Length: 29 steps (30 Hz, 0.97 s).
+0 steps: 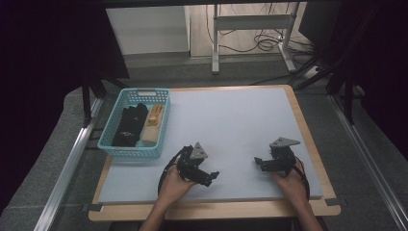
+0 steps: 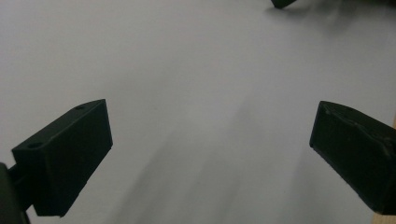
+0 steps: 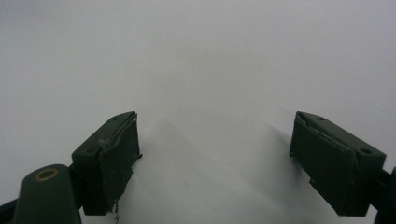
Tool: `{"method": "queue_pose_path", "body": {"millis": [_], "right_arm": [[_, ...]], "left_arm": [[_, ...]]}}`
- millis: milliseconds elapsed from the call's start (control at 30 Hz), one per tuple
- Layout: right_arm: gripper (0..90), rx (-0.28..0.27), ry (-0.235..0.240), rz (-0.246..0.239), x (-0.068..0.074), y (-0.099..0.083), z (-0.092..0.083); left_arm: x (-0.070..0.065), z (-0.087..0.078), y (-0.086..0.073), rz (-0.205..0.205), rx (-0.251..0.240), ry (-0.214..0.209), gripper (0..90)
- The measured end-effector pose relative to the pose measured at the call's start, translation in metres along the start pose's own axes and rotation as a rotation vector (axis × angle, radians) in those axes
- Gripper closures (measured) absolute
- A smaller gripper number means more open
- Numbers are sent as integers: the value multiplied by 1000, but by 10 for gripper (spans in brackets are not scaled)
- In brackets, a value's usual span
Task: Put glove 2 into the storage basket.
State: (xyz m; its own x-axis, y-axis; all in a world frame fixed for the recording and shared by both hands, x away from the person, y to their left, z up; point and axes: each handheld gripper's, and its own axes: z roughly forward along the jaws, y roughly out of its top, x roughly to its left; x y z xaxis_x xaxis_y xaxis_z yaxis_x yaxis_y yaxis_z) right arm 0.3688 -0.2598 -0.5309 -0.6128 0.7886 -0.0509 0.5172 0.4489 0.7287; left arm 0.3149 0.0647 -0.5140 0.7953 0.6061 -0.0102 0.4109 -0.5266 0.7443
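— Hands at the near edge: left gripper (image 1: 211, 176) and right gripper (image 1: 258, 162) rested on the grey mat (image 1: 231, 120), jaws spread wide, holding nothing.
— And the basket?
— Blue basket (image 1: 111, 147) sat far left, near the left gripper; black gloves (image 1: 129, 126) and a tan item (image 1: 153, 124) inside.

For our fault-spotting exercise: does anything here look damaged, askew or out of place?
Yes: on the right tool, the pads look worn, with frayed, peeling edges. The left tool looks intact. The basket sits tidily at the mat's left edge.
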Motion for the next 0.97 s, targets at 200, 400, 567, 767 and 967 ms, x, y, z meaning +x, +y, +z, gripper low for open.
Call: {"method": "queue_pose_path", "body": {"millis": [200, 400, 567, 767, 967], "right_arm": [[154, 0, 0, 1, 0, 0, 0], [154, 0, 0, 0, 0, 0, 0], [154, 0, 0, 0, 0, 0, 0], [154, 0, -1, 0, 0, 0, 0], [154, 0, 0, 0, 0, 0, 0]], "left_arm": [[-6, 12, -8, 15, 31, -1, 0], [-14, 24, -13, 42, 80, 14, 0], [-12, 28, -15, -5, 74, -18, 0], [-12, 28, -16, -9, 70, -18, 0], [-12, 28, -16, -5, 74, -15, 0]]}}
